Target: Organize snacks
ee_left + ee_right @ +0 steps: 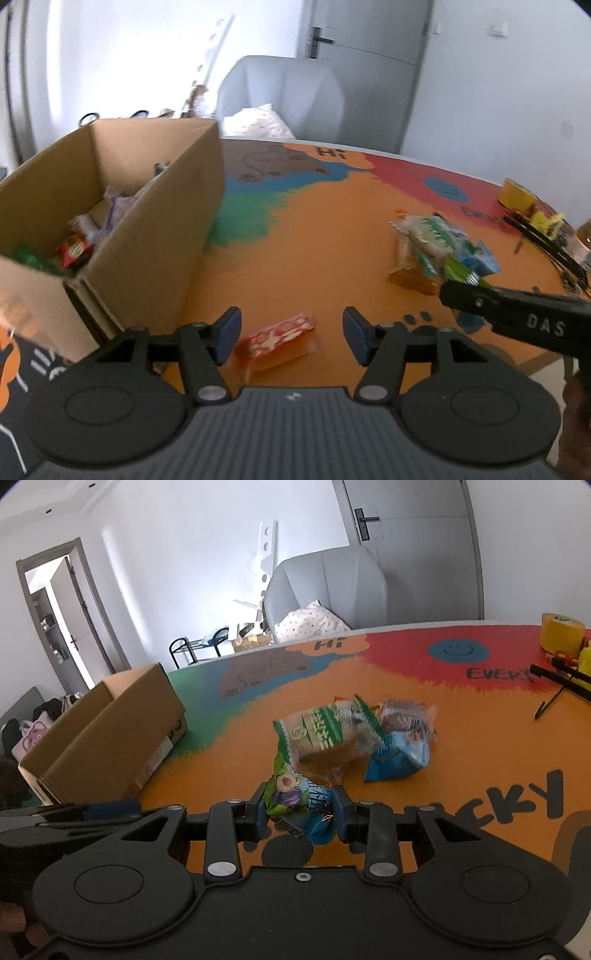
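Left gripper (291, 338) is angling down over the surface (314, 236), fingers standing apart around, not pressing, a red-and-white snack packet (277, 341) lying there. Right gripper (299, 808) is pinching a green-and-blue snack packet (295, 799) between its fingers. The cardboard box (147, 206), beside, is holding several wrapped snacks (75, 251).

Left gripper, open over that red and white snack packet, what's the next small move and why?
Probably lower and close. The left gripper has open jaws either side of the red-and-white snack packet, which lies on the table beside the cardboard box.
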Tool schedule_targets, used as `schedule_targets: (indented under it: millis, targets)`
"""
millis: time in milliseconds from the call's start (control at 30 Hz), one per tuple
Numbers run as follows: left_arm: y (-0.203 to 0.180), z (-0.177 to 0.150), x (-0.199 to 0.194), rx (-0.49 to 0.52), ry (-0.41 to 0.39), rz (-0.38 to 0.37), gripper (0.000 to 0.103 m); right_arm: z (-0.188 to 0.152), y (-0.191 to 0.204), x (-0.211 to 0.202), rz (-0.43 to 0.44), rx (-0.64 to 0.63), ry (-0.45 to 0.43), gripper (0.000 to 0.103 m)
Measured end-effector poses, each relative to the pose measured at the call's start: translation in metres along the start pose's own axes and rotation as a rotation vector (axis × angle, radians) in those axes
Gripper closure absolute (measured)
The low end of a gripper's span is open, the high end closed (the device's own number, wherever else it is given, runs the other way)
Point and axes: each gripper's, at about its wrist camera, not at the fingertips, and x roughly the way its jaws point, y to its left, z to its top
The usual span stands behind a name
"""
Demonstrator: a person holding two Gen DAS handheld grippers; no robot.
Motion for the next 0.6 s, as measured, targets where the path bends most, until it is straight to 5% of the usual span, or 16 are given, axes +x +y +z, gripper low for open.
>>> schedule_targets:
  millis: [133,300,433,600]
  targets:
    - [0.0000,-0.0061,-0.0031,-0.026,-0.027,0.052,0.025,-0.0029,-0.0005,0.0022,0.007,0.001,0.009,0.070]
    - [0.0026,-0.0079,0.0003,-0.043,-0.016,0.031,0.025,-0.0042,0.0007,0.0047,0.010,-0.001,0.017,0.070]
    - [0.0020,-0.0106,0.0040,-0.040,0.011,0.029,0.050,-0.0050,0.0002,0.0064,0.010,0.004,0.021,0.070]
    - [0.0006,-0.0094,0.0019,-0.025,0.010,0.006,0.057,-0.0049,0.0018,0.0084,0.017,0.001,0.024,0.070]
